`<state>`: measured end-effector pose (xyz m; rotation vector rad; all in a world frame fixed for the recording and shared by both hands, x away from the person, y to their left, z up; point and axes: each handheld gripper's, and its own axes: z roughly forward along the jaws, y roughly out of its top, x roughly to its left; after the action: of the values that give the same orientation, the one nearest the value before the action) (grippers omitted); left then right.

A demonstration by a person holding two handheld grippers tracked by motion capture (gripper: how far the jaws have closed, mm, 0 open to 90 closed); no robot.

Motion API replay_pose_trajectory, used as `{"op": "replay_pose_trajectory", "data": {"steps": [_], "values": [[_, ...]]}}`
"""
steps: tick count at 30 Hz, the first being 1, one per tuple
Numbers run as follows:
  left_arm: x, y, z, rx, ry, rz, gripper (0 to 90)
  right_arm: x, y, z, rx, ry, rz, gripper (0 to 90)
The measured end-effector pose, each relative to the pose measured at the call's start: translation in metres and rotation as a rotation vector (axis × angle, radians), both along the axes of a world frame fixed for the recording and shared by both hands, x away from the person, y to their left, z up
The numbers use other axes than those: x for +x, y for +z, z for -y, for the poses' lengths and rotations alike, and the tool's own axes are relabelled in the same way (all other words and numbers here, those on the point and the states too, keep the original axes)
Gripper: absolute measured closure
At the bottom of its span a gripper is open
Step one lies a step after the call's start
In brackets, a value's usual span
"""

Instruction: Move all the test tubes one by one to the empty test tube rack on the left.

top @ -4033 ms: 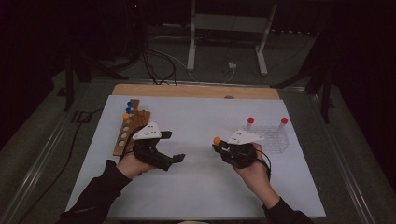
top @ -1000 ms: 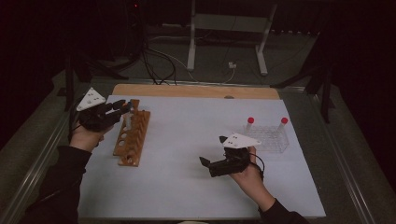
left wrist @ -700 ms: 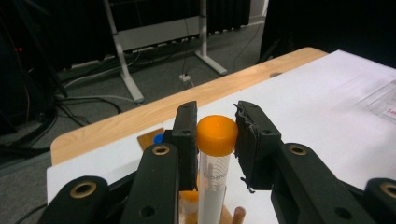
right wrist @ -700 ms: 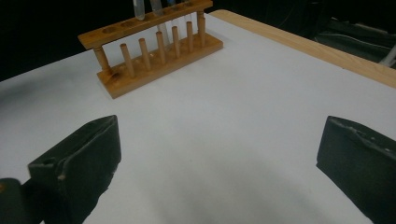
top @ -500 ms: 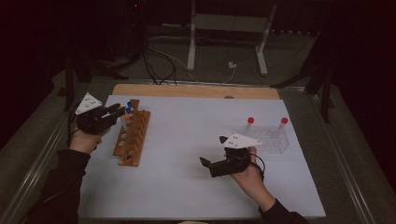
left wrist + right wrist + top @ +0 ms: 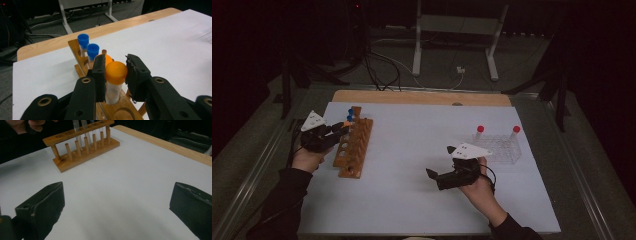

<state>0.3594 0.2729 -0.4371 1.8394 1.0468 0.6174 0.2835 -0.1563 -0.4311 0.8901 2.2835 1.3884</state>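
Observation:
A wooden tube rack [image 6: 354, 147] stands at the table's left, with two blue-capped tubes [image 6: 93, 48] at its far end and an orange cap [image 6: 108, 59] behind my jaws. My left gripper [image 6: 115, 63] is shut on an orange-capped tube [image 6: 115, 73] whose lower end sits in a rack [image 6: 117, 110] hole. In the high view the left gripper [image 6: 339, 131] reaches over the rack's left side. My right gripper [image 6: 434, 177] rests low over the middle of the white sheet, open, with nothing between its jaws [image 6: 117, 202]. It faces the rack [image 6: 82, 147].
A clear plastic rack [image 6: 499, 147] with two red-capped tubes [image 6: 480, 129] stands at the right. A bare wooden strip [image 6: 422, 96] runs along the table's far edge. Cables and a stand's metal legs lie on the floor beyond.
My left gripper has come in from the table's left edge and down to the rack, bringing the orange-capped tube into a hole. The right gripper has stayed still over the last second.

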Motion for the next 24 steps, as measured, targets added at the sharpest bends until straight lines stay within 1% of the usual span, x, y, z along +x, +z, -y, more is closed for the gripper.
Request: {"op": "replay_pose_trajectory", "data": {"steps": [2, 4, 6, 8, 11, 14, 15, 17, 18, 19, 21, 23, 24], "values": [[0.0, -0.002, 0.0, -0.006, 0.002, -0.003, 71.4, 0.0, 0.0, 0.0, 0.0, 0.001, -0.001, 0.0], [-0.001, -0.003, -0.001, -0.003, 0.001, -0.008, 71.3, 0.0, 0.0, 0.0, 0.001, 0.0, 0.001, 0.0], [-0.001, -0.005, -0.001, -0.014, 0.006, -0.009, 71.3, 0.0, 0.0, 0.0, 0.001, -0.001, 0.0, 0.0], [-0.001, -0.005, -0.001, -0.014, 0.005, -0.01, 71.1, 0.0, 0.0, 0.0, 0.003, 0.0, 0.0, 0.0], [-0.001, -0.006, -0.001, -0.018, -0.001, -0.028, 70.7, 0.0, 0.0, 0.001, 0.002, 0.001, 0.0, 0.0], [-0.002, -0.005, 0.001, 0.0, -0.005, -0.037, 69.2, 0.0, 0.0, 0.001, 0.003, -0.001, 0.002, 0.0], [-0.003, -0.006, 0.001, -0.002, -0.01, -0.037, 66.6, 0.0, 0.001, 0.001, 0.007, -0.002, 0.001, 0.0], [-0.004, -0.005, 0.002, 0.002, -0.009, -0.04, 57.7, 0.0, 0.001, 0.002, 0.007, -0.003, 0.003, 0.0], [-0.005, -0.003, 0.002, -0.009, -0.014, -0.043, 56.3, 0.0, 0.001, 0.002, 0.008, -0.004, 0.005, 0.0], [-0.007, -0.002, 0.003, -0.014, -0.015, -0.044, 50.9, 0.001, 0.002, 0.003, 0.01, -0.003, 0.004, 0.0], [-0.011, 0.002, 0.006, -0.004, -0.017, -0.046, 40.3, 0.001, 0.003, 0.004, 0.012, -0.009, 0.009, 0.0], [-0.016, 0.006, 0.01, -0.015, -0.028, -0.04, 33.2, 0.001, 0.006, 0.007, 0.017, -0.014, 0.014, 0.0], [-0.019, 0.008, 0.012, -0.028, -0.031, -0.043, 28.4, 0.002, 0.007, 0.009, 0.019, -0.022, 0.02, 0.0]]}}
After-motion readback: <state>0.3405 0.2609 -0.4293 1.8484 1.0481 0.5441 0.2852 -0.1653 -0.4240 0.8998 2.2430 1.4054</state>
